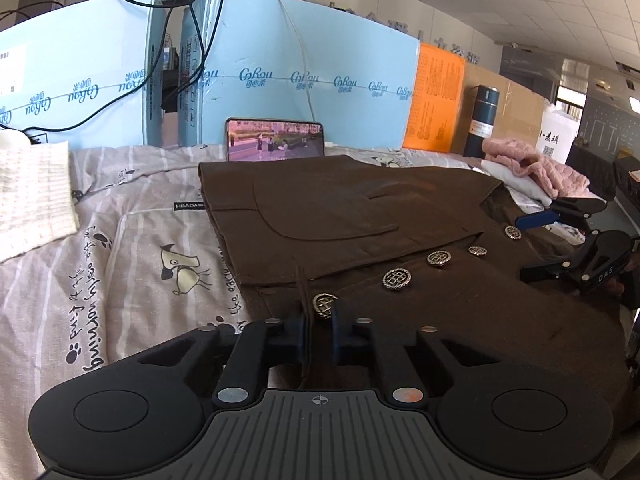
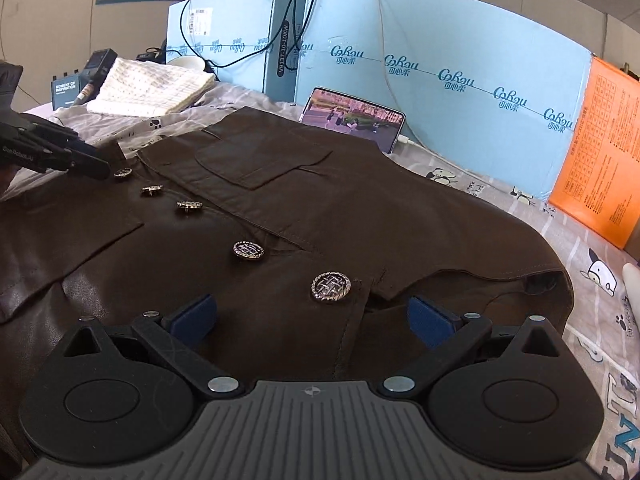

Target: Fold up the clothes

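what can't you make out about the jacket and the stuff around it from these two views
- Brown jacket: in both views its near part is hidden behind the gripper bodies, and its sleeves cannot be made out.
- Left gripper: shut on the jacket's edge; how much fabric is pinched is hidden by its fingers.
- Phone: screen picture too small to identify.
- Orange sheet: print too small to read.
- Pink garment: mostly cut off; type unclear.

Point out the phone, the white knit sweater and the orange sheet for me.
phone (image 1: 275, 139): left wrist view, middle of its lit screen.
white knit sweater (image 2: 150, 89): right wrist view, top of the folded knit.
orange sheet (image 2: 596, 168): right wrist view, its printed face.
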The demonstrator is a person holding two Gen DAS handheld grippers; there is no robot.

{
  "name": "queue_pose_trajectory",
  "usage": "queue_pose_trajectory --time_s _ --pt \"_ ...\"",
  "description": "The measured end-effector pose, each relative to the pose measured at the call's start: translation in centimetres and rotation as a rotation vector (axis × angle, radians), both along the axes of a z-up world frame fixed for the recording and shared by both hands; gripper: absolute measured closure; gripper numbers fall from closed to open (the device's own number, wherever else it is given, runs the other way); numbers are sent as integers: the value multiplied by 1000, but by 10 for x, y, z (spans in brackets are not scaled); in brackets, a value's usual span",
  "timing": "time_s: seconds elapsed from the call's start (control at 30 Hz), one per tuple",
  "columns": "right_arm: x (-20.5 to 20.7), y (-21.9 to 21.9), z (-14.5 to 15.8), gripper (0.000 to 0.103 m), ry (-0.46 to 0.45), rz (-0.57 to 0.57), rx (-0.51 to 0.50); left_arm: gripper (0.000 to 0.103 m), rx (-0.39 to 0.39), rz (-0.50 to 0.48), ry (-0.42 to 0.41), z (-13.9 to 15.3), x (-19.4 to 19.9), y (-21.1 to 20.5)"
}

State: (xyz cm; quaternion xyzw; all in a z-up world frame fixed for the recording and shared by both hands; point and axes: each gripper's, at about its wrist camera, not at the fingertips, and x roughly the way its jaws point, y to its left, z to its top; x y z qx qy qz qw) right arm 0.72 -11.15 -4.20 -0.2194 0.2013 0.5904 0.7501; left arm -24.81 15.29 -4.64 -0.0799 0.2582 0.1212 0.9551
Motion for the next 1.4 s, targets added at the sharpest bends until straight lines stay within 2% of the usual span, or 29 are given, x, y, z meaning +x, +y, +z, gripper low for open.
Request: queue_pose_trajectory --time_s 0.03,0.23,0.3,0.4,0.5,0.57,0.6,0.67,0.73,0.77,0.83,0.87,0.93,1.0,1.1,1.17,1.27,1.37,1.4 --pt "0 -1 -1 0 7 -2 2 101 16 9 10 -2 2 -1" --pt "-5 -11 8 0 -30 -14 63 101 156 37 -2 9 13 -10" --pt "-7 -15 12 0 -43 -19 84 101 184 33 46 6 19 -8" --pt "-6 -15 6 0 -60 -47 34 97 222 23 105 -2 24 -11" --pt "-5 -13 -2 0 -58 -72 -9 82 263 58 97 0 21 -14" --pt "-6 -14 -2 0 -64 -75 -2 59 286 81 76 4 15 -16" --pt "-7 -15 -1 0 -69 -76 3 53 294 87 62 7 11 -17" --pt "-9 -19 2 0 -80 -85 30 30 289 64 4 19 -4 -22" --pt "-12 -25 6 0 -91 -95 67 12 282 30 -48 30 -19 -29" --pt "-14 -28 8 0 -88 -92 85 10 288 -6 -75 35 -27 -35" --pt "-20 -35 13 0 -90 -83 115 8 309 -91 -114 44 -41 -49" --pt "-23 -38 15 0 -94 -77 127 3 336 -150 -109 45 -47 -60" --pt "-31 -44 18 0 -103 -67 150 1 389 -268 -96 46 -58 -82" --pt "-35 -48 20 0 -98 -65 174 1 446 -387 -47 40 -64 -103" --pt "-41 -56 21 0 -82 -68 211 1 490 -486 52 25 -66 -124" --pt "-43 -58 21 0 -74 -63 220 1 520 -502 126 13 -62 -133" --pt "-48 -60 20 0 -73 -60 225 1 604 -469 221 -6 -53 -142" --pt "-51 -65 18 0 -55 -48 235 1 669 -418 214 -15 -50 -147" --pt "-52 -66 18 0 -50 -42 237 1 667 -397 183 -11 -50 -146"
